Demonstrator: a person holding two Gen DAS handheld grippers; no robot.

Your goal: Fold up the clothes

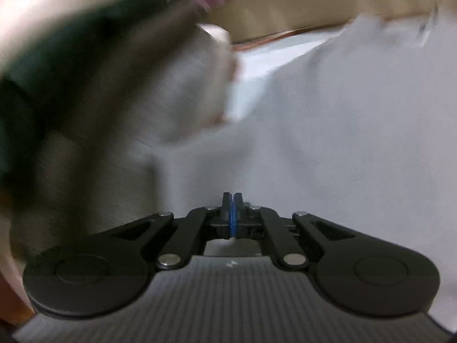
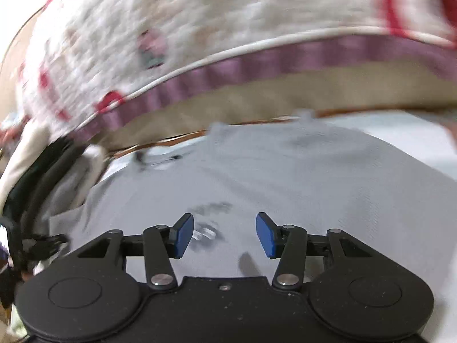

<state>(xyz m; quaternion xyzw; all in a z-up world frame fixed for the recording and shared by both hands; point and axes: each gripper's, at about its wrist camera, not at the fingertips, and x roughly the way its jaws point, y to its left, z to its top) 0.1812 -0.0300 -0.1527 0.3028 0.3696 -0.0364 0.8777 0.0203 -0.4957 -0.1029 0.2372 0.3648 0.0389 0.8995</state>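
1. One grey garment [image 2: 285, 177] lies spread on the white surface [image 2: 414, 131], filling the middle of the right wrist view; a dark smudged print sits on it at about 11 o'clock from the right gripper.
2. Two grippers: the left gripper [image 1: 232, 200] has its blue pads pressed together with nothing visible between them, over pale cloth [image 1: 342, 143]. The right gripper [image 2: 224, 233] is spread wide above the garment, holding nothing.
3. At 12 o'clock, a bed edge carries a white-and-red patterned blanket [image 2: 228, 14] with a purple band [image 2: 257, 63]. Both views are motion-blurred.
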